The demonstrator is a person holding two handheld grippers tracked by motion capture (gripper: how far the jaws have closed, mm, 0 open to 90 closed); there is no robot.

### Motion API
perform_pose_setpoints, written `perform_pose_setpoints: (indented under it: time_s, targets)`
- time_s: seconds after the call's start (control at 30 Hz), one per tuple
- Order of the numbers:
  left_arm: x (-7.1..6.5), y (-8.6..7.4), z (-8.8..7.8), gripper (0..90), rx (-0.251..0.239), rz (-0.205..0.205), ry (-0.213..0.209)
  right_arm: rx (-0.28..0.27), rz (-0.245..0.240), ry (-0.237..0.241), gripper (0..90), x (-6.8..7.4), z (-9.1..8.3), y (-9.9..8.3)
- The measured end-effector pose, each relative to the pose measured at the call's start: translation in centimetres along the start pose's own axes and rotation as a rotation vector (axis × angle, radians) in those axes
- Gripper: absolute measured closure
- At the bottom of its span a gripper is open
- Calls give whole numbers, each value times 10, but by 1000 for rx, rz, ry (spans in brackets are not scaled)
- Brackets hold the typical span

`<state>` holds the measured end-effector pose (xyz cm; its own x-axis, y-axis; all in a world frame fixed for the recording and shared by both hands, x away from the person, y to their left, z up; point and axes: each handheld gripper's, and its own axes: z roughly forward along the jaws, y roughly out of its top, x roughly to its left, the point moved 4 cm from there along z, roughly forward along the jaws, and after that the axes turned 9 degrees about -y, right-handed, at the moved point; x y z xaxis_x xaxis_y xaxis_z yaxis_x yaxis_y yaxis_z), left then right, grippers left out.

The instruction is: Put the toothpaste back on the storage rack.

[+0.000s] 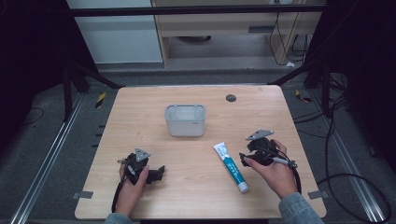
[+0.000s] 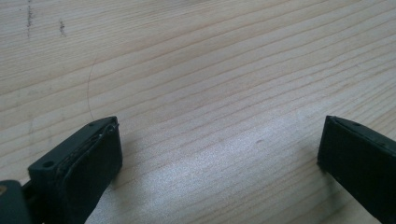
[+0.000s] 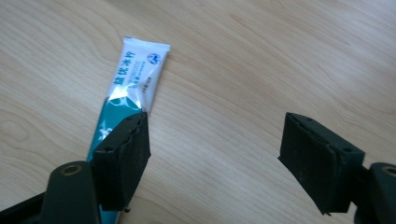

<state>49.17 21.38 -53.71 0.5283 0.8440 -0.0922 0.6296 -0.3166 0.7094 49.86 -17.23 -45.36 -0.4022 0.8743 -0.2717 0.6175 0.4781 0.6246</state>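
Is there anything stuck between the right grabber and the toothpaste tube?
No, nothing visible. The right gripper hangs open over bare table with the toothpaste tube just beside one jaw, not between them. The grey box sits farther back, out of the way.

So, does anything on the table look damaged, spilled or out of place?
Nothing stands out. The toothpaste tube lies flat and whole on the table, slanted but apart from the grey bin, which stands upright. The right gripper is open beside the tube, not gripping it. The left gripper is open over bare wood.
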Motion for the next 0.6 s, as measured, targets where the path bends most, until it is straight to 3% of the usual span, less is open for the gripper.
perform_pose_setpoints:
  time_s: [0.07, 0.27, 0.4, 0.6]
  targets:
    - [0, 0, 0, 0, 0, 0, 0, 25, -4, 39, 228, 7, 1, 3]
    - [0, 0, 0, 0, 1, 0, 0, 46, -46, 77, 317, 26, 4, 10]
    - [0, 1, 1, 0, 1, 0, 1, 77, -22, 111, 372, 34, 8, 13]
    - [-1, 1, 1, 0, 2, 0, 1, 118, -33, 142, 447, 44, 14, 13]
